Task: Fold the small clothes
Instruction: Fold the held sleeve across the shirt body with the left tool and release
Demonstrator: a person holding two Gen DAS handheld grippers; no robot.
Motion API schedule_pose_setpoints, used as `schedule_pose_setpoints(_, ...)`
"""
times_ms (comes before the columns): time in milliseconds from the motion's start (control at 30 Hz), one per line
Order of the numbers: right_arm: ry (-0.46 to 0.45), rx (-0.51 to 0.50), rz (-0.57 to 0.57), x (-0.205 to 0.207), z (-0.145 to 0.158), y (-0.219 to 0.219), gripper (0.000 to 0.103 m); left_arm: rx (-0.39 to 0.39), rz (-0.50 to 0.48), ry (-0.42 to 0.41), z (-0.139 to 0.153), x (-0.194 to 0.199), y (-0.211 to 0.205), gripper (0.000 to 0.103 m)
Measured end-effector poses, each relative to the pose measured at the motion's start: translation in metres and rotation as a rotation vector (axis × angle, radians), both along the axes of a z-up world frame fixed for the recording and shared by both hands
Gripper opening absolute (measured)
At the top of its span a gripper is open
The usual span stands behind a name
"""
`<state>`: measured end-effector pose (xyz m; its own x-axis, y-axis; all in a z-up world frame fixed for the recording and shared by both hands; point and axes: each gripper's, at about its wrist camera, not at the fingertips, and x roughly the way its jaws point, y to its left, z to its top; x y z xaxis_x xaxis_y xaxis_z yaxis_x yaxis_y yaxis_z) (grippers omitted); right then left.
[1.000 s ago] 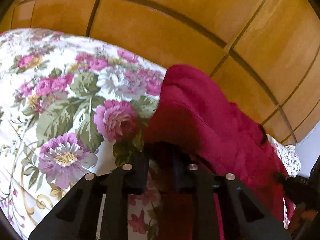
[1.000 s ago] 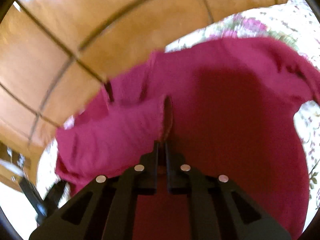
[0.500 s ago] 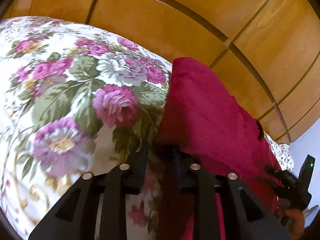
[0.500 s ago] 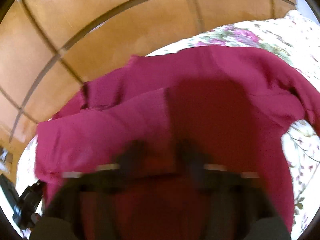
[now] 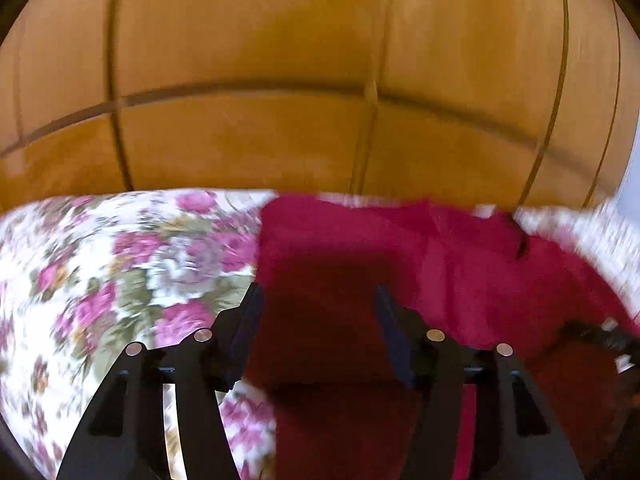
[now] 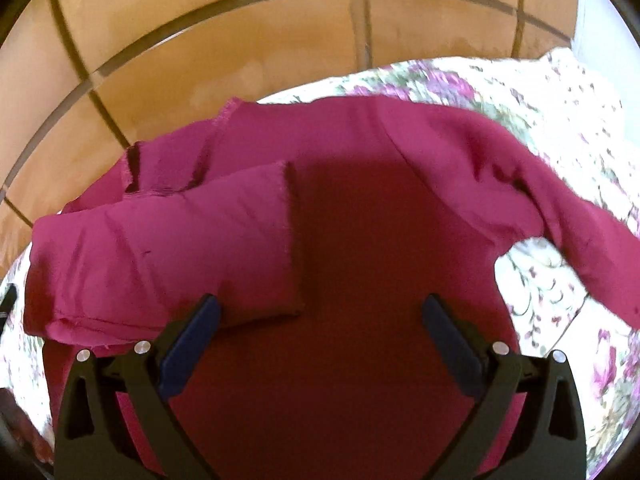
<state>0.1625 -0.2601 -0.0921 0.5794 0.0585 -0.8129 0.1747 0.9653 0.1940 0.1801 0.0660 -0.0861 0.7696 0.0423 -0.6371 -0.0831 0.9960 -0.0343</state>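
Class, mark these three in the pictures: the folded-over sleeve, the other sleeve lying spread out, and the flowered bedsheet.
Folded-over sleeve (image 6: pixel 168 248), right wrist view, middle of the sleeve laid across the body.
Spread-out sleeve (image 6: pixel 560 208), right wrist view, mid-length of the sleeve.
Flowered bedsheet (image 5: pixel 120 272), left wrist view, bare printed area left of the garment.

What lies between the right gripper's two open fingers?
In the right wrist view, only the red garment shows between the right gripper's spread fingers; the folded sleeve ends beside the left-side finger.
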Motion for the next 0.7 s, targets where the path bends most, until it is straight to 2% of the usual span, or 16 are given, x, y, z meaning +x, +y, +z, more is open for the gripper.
schedule_pose_setpoints(33,0.004,-0.008,0.004,0.001,-0.001,-0.001,0.101,0.059,0.012,0.065,-0.015,0.014,-0.002,0.056)
schedule_pose_setpoints(67,0.007,-0.031,0.013,0.002,-0.002,-0.001,0.101,0.068,0.029,0.118,-0.025,0.021,0.001,0.056)
schedule_pose_setpoints(100,0.011,-0.073,0.028,0.002,-0.003,-0.001,0.101,0.027,0.037,0.142,-0.033,0.025,0.008,0.056)
schedule_pose_setpoints(167,0.012,-0.124,0.049,0.003,-0.005,0.0,0.101,-0.033,0.052,0.127,-0.037,0.024,0.02,0.057)
schedule_pose_setpoints(300,-0.004,-0.124,0.035,-0.003,-0.008,0.002,0.101,0.026,0.056,0.128,-0.037,0.024,0.012,0.057)
schedule_pose_setpoints(367,-0.016,-0.111,0.04,-0.009,-0.007,0.0,0.101,0.052,0.087,0.128,-0.037,0.022,0.012,0.074)
schedule_pose_setpoints(400,-0.011,-0.094,0.048,-0.012,-0.007,-0.002,0.101,0.067,0.129,0.137,-0.037,0.022,0.014,0.089)
schedule_pose_setpoints(533,0.022,-0.115,0.092,-0.022,-0.002,-0.005,0.101,0.017,0.136,0.139,-0.031,0.017,0.021,0.091)
schedule_pose_setpoints(633,0.023,-0.116,0.064,-0.029,0.007,-0.014,0.101,-0.015,0.137,0.122,-0.019,-0.004,0.021,0.092)
schedule_pose_setpoints(700,0.023,-0.088,0.031,-0.032,0.009,-0.024,0.101,-0.087,0.11,0.102,-0.013,-0.024,0.016,0.092)
